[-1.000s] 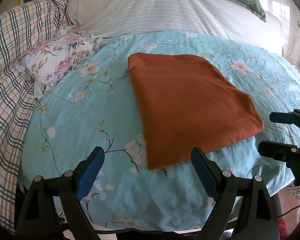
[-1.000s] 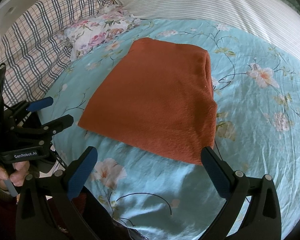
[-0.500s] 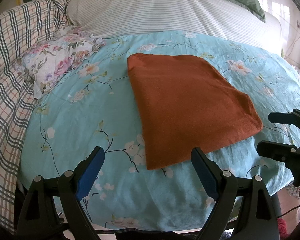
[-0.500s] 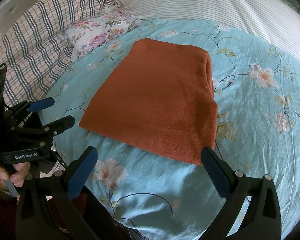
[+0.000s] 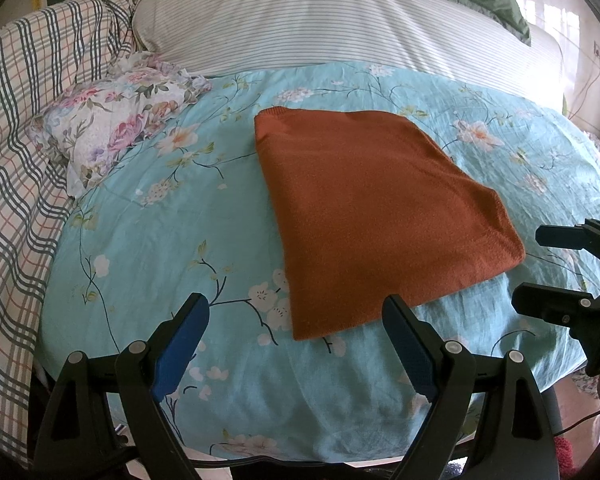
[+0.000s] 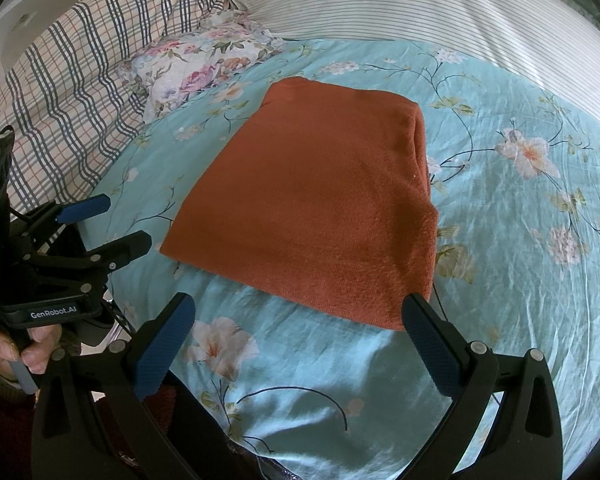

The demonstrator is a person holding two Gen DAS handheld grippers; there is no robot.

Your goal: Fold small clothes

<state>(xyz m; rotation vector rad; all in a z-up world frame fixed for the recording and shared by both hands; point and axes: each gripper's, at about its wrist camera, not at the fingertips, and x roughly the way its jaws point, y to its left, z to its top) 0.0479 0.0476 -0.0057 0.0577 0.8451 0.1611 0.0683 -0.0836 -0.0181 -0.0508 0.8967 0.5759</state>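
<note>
Barely anything has shifted over the last second: the rust-orange garment (image 5: pixel 376 216) lies in the same spot on the turquoise floral sheet (image 5: pixel 148 248), a flat folded rectangle, and both of my tools have hardly drifted. I read that stillness as a pause after a finished fold rather than the middle of one.

My left gripper (image 5: pixel 296 336) hangs at the near edge of the bed with its blue-padded fingers (image 5: pixel 180 344) spread wide and nothing between them; the garment's nearest corner sits just past the gap, toward twelve o'clock. My right gripper (image 6: pixel 296 340) is likewise wide apart and empty, the garment's near hem lying at twelve o'clock from it, its right-hand corner just beyond my right pad. In the right wrist view my left tool shows at nine o'clock, gripped by a hand (image 6: pixel 20 352).

From the right side the cloth's edge at three o'clock looks thick and rounded, several layers stacked. The floral pillow (image 5: pixel 112 128) lies at ten o'clock from the garment, well apart.

My judgement: this piece is either done or needs one last halving, and either way a fresh pinch on a near corner comes next.
</note>
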